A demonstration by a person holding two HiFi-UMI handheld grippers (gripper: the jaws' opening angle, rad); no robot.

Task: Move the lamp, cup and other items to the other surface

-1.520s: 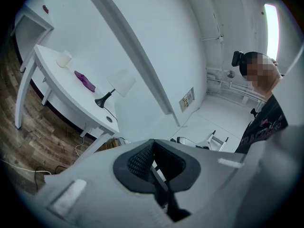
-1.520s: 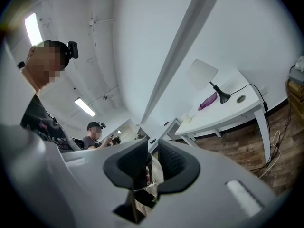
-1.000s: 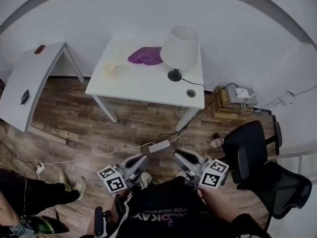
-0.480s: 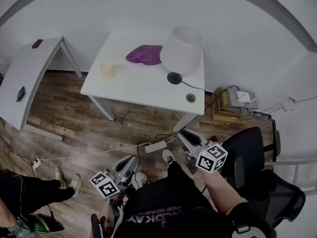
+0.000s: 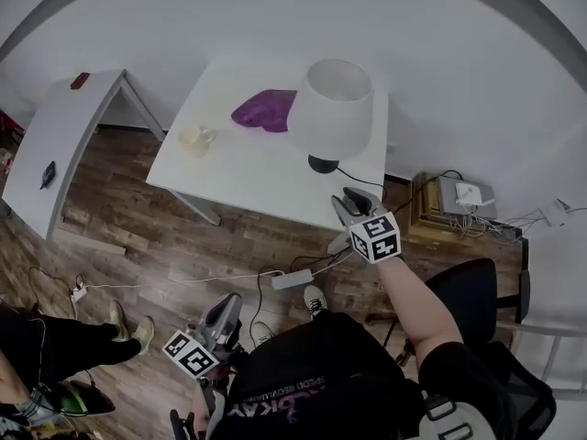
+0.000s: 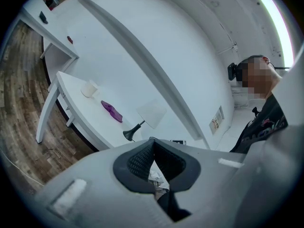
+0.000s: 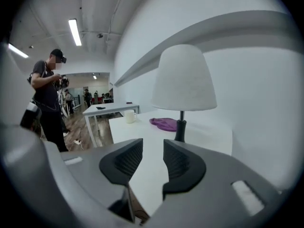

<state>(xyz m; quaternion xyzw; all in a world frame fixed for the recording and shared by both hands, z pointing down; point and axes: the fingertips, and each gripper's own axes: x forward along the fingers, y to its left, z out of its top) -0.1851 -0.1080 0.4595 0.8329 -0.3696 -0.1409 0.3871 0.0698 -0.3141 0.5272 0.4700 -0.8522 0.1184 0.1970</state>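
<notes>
Right gripper (image 5: pixel 348 200): reached well ahead of the left one, tipped slightly down; jaws parted, just been opening, nothing between. Left gripper (image 5: pixel 229 302): low, level, jaws together.

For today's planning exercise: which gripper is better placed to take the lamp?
Right. The right gripper is by the lamp, its fingers just opening, empty; the left gripper is shut, far back.

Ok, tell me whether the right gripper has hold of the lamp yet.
No: the right gripper has just been opening its jaws, which stand apart with nothing between them, short of the lamp on the table.
</notes>
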